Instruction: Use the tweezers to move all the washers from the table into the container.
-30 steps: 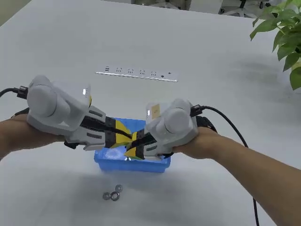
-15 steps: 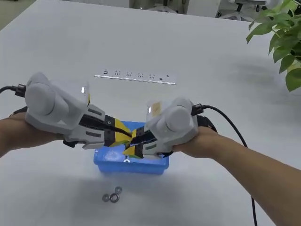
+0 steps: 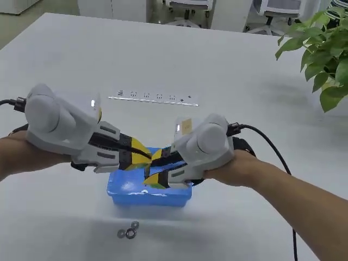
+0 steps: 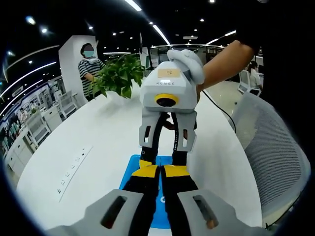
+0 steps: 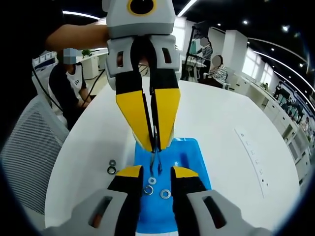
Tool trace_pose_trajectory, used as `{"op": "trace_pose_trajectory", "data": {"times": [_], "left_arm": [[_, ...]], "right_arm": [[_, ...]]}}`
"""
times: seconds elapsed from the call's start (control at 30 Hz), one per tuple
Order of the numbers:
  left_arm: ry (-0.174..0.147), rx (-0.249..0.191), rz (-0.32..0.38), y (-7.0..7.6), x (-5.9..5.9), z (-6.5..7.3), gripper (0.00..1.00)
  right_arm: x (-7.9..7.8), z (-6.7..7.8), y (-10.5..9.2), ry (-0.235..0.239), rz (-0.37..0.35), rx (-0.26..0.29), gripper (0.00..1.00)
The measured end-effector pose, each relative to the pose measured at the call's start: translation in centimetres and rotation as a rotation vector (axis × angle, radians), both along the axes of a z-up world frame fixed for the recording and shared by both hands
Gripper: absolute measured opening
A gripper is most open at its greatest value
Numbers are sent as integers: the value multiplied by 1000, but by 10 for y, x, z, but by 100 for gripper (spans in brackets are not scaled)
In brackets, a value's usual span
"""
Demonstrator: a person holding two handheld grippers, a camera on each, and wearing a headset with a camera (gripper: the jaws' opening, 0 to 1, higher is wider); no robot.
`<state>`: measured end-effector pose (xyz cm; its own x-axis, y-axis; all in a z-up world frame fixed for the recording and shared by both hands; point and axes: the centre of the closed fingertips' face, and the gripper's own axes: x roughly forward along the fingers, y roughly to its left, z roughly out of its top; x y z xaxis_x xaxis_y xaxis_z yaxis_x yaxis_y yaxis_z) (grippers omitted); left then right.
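L tool (image 5: 154, 141) is clamping tweezers (image 5: 153, 158) over container (image 5: 190, 150), their tips too thin to make out. R tool (image 5: 157, 173) is hanging w/ jaws apart, facing it. A few washers (image 5: 165, 193) are lying inside. Loose washers (image 3: 129, 232) are sitting on tabletop (image 3: 244, 81) at container's 6 o'clock, count unclear. Tools are hiding container's far rim.

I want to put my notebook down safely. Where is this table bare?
Bare table lies beyond the power strip, and toward the plant on the right. It is crowded at the blue container, where the left hand-held gripper and the right hand-held gripper meet, with loose washers just in front.
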<state>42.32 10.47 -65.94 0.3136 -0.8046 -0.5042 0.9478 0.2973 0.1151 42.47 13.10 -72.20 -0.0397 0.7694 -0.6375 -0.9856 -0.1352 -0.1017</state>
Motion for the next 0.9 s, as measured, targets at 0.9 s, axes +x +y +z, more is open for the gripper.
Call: {"op": "trace_pose_trajectory", "data": {"times": [0.9], "left_arm": [[-11,-17,-2,-2,-32,20,6]], "right_arm": [[-21,14,-44,3,-102,-7,44]]}}
